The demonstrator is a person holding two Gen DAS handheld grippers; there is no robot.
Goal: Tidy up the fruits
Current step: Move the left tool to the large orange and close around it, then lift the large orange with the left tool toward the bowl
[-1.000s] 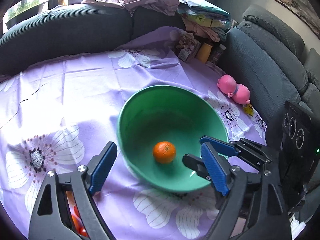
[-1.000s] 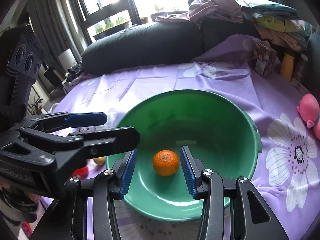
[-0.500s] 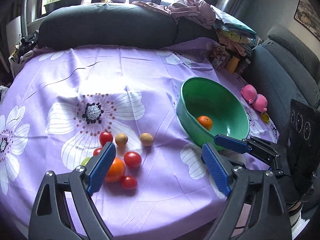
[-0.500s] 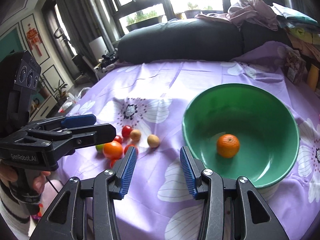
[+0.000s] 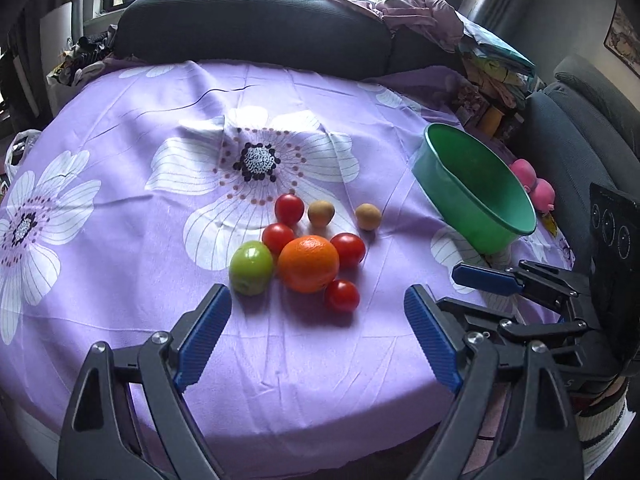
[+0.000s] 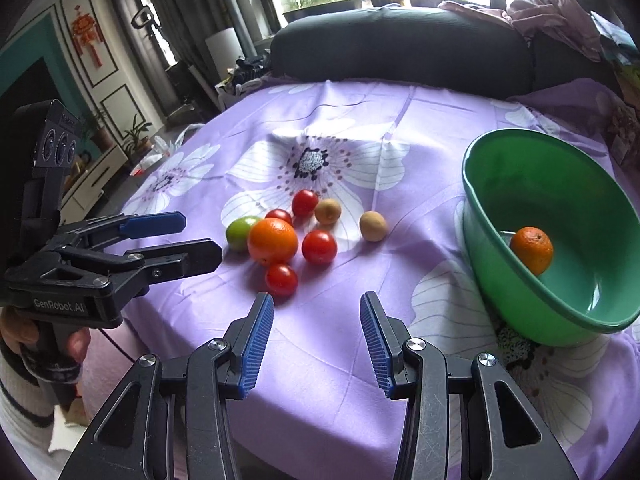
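Observation:
A cluster of fruit lies on the purple flowered cloth: a large orange [image 5: 309, 264] [image 6: 272, 241], a green apple [image 5: 251, 267] [image 6: 239, 231], several red tomatoes [image 5: 347, 249] [image 6: 319, 246] and two brown kiwis [image 5: 368, 217] [image 6: 373, 226]. A green bowl [image 5: 486, 222] [image 6: 492, 216] at the right holds a small orange [image 6: 531, 250]. My left gripper [image 5: 318, 340] is open and empty, just in front of the cluster. My right gripper [image 6: 317, 342] is open and empty, near the table's front edge between the cluster and the bowl.
A dark sofa [image 5: 256, 36] curves behind the round table, with piled clothes [image 5: 420, 12] on it. A pink toy [image 5: 534, 184] lies behind the bowl. Small jars and packets [image 5: 484, 116] stand at the table's far right. The table edge [image 5: 280, 436] is just below my grippers.
Both grippers have pulled back from over the bowl and swung left towards the fruit cluster. The small orange stays in the bowl. Both stay open.

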